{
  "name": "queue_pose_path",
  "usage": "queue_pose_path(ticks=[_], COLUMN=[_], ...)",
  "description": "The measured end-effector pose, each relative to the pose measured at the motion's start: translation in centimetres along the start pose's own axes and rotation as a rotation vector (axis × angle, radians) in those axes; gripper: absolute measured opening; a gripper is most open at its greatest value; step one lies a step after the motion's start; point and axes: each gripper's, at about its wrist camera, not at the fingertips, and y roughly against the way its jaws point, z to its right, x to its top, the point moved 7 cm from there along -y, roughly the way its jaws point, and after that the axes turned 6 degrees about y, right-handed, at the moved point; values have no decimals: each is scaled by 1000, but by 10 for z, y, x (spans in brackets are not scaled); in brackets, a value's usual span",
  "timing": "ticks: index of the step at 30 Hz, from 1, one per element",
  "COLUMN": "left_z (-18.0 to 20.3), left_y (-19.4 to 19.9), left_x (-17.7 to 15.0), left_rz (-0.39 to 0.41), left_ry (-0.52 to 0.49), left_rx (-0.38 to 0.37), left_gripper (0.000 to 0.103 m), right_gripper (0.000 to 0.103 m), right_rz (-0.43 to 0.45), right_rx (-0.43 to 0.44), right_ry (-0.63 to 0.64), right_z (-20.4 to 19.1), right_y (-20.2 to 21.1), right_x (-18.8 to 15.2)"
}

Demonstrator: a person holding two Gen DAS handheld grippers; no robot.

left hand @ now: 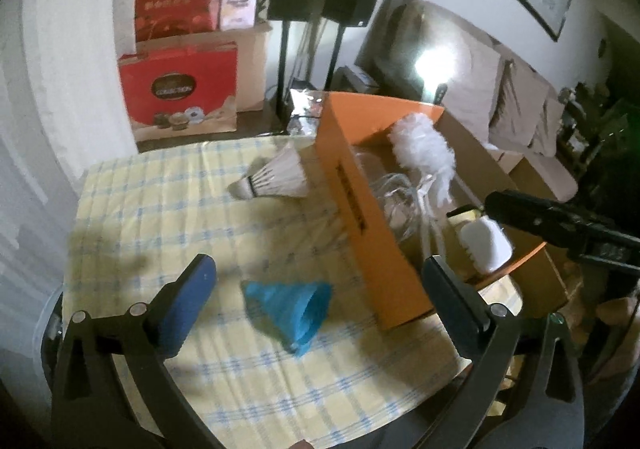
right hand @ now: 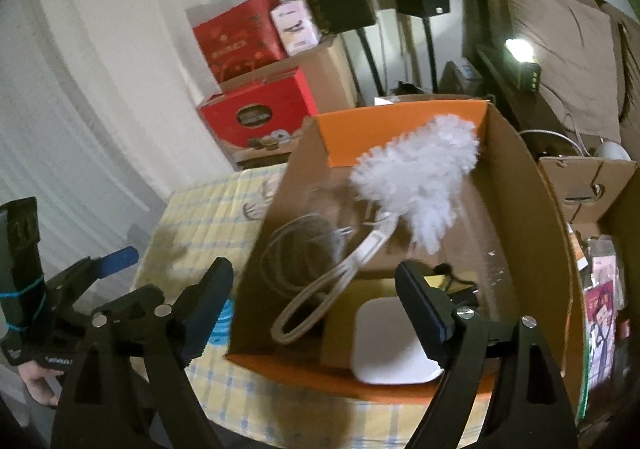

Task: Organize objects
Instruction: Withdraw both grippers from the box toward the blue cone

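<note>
Orange box (left hand: 360,185): open-topped landmark on the table; white duster (right hand: 420,177), cable coil and white pad lie inside.
Blue cone (left hand: 292,305): on the cloth just beside the box, between the left gripper (left hand: 316,285) fingers, spread wide, untouched.
Right gripper (right hand: 316,297): spread, empty, over the box's near wall.
Shuttlecock (left hand: 276,177): beside the box's far corner.
Risk: the soft cone may crush or slide on closing.
Surface: yellow checked cloth (left hand: 160,201); cluttered, dim room beyond the box.

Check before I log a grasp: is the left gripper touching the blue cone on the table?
Apart. The left wrist view shows the left gripper wide open, with checked cloth visible between each finger and the blue cone.
</note>
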Motion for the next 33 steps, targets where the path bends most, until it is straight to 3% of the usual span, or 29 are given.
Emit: queue_pose_path(ticks=[14, 20, 33], left_z=[-61, -88, -126], left_y=[9, 22, 36], left_x=[-46, -46, -35], left_rz=[-23, 13, 51], left_ry=[56, 81, 132], left_rx=[68, 143, 185], left_gripper=[103, 103, 103], right_gripper=[87, 87, 87], right_rz=[-18, -41, -84], right_rx=[50, 65, 88], right_ry=[103, 153, 246], right_z=[-59, -80, -125], right_y=[-5, -18, -57], right_x=[-8, -8, -3])
